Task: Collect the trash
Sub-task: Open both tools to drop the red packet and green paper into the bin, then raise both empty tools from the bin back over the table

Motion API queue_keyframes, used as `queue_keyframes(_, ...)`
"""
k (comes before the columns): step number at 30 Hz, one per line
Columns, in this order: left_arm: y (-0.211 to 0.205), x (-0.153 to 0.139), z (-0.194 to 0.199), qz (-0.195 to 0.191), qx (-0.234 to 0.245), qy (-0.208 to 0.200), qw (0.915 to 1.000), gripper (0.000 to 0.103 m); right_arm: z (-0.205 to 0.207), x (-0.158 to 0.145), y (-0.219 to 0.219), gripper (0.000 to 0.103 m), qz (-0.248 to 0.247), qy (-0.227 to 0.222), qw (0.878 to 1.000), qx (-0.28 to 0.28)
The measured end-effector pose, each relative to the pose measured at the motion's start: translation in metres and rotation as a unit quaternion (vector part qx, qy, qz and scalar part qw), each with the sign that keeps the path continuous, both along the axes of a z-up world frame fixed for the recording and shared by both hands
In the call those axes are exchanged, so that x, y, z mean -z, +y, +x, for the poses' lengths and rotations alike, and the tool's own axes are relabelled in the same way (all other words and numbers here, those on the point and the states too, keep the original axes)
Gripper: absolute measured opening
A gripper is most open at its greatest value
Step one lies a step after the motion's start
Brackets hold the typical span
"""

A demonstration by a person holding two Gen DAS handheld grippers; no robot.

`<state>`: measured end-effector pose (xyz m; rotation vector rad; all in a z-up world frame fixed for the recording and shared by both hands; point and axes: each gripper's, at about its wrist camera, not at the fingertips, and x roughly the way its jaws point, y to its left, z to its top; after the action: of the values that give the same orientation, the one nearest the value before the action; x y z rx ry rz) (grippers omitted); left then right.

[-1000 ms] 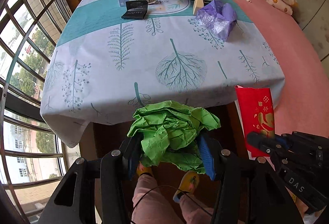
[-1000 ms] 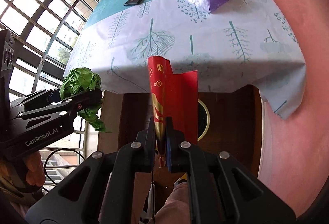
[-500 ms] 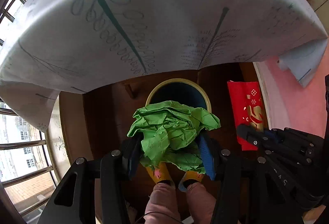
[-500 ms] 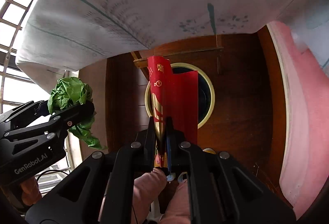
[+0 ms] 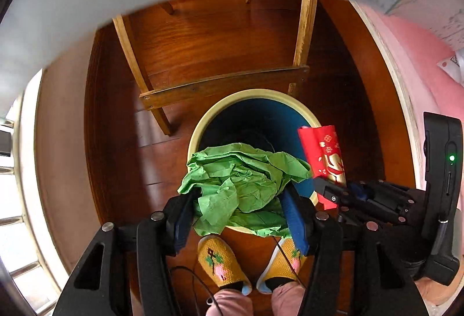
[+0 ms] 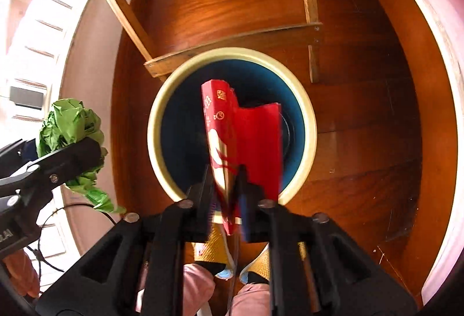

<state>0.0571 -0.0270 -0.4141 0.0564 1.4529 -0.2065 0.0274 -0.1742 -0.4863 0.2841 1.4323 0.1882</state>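
The green paper (image 5: pixel 240 185) is a crumpled wad, creased all over, bulging past the left gripper (image 5: pixel 240 214), whose blue-padded fingers (image 5: pixel 293 220) clamp it from both sides. It hangs above the near rim of the bin (image 5: pixel 200 127); in the right wrist view the same wad (image 6: pixel 69 124) sits off to the left of the bin, pinched by the left gripper's black finger.

The red envelope (image 6: pixel 243 142) is glossy card with gold print, bent along its length so one half stands edge-on. The right gripper (image 6: pixel 226 194) grips its lower end between nearly shut fingers, and the rest juts forward over the bin's mouth (image 6: pixel 307 124). From the left wrist the envelope (image 5: pixel 324 156) shows beside the wad, over the bin's right rim.

Below the grippers are two yellow slippers (image 5: pixel 220 261). The bin stands on the wooden floor (image 5: pixel 220 34), cream-rimmed with a dark blue inside; what it holds cannot be made out. Beyond it are wooden table legs (image 5: pixel 133 61) and a crossbar.
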Motion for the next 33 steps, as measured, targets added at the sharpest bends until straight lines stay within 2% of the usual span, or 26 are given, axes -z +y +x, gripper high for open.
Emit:
queue_keyframes(1,-0.002,0.005,0.001,-0.001,0.003,0.004,1.0000,0.061,-0.003,0.006,0.000,0.028,0.001,0.001,1.000,0.006)
queue_keyframes(4,0.002,0.016,0.004,0.003,0.003,0.010,0.9999,0.079,0.000,0.018,-0.008,0.047,0.010,0.001,1.000,0.029)
queue_keyframes(5,0.005,0.016,0.006,0.002,0.002,0.010,0.9999,0.085,-0.001,0.018,-0.009,0.048,0.014,0.001,0.999,0.036)
queue_keyframes(6,0.007,0.016,0.006,0.000,0.002,0.008,1.0000,0.086,-0.001,0.017,-0.010,0.048,0.015,0.001,0.999,0.040)
queue_keyframes(11,0.015,0.009,0.002,-0.009,0.001,0.005,0.9999,0.087,-0.004,-0.004,-0.009,0.048,0.013,-0.023,0.999,0.035)
queue_keyframes(16,0.012,-0.014,-0.002,-0.011,0.000,-0.004,0.9999,0.087,-0.010,-0.035,-0.008,0.048,0.013,-0.031,0.999,0.029)
queue_keyframes(24,-0.001,-0.073,-0.007,0.004,0.023,-0.032,0.9992,0.087,-0.012,-0.089,-0.011,0.048,0.006,-0.023,0.999,0.039)
queue_keyframes(33,-0.009,-0.175,-0.009,0.006,0.041,-0.055,0.9976,0.087,-0.022,-0.184,-0.019,0.048,-0.004,-0.025,0.998,0.054)
